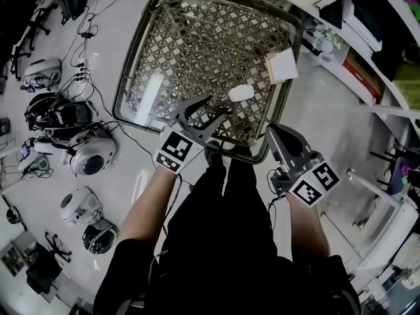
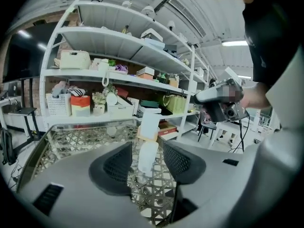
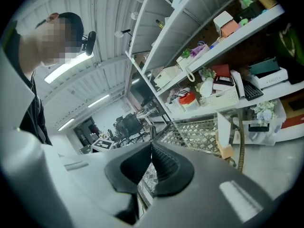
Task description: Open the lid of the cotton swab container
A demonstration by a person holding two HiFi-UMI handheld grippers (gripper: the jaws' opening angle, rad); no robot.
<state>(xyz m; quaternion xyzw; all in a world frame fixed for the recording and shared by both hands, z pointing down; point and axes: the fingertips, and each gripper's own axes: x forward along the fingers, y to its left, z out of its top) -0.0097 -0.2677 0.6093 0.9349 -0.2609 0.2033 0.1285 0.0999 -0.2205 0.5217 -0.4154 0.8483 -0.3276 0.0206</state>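
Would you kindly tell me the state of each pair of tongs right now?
Left tongs: open, holding nothing.
Right tongs: closed, empty.

The table top shows a silvery diamond lattice inside a dark rim. The cotton swab container is milky white. The box at far right is white with a tan base. The left gripper and right gripper are grey, with black dotted pads and black-and-white square markers. The floor is pale grey.
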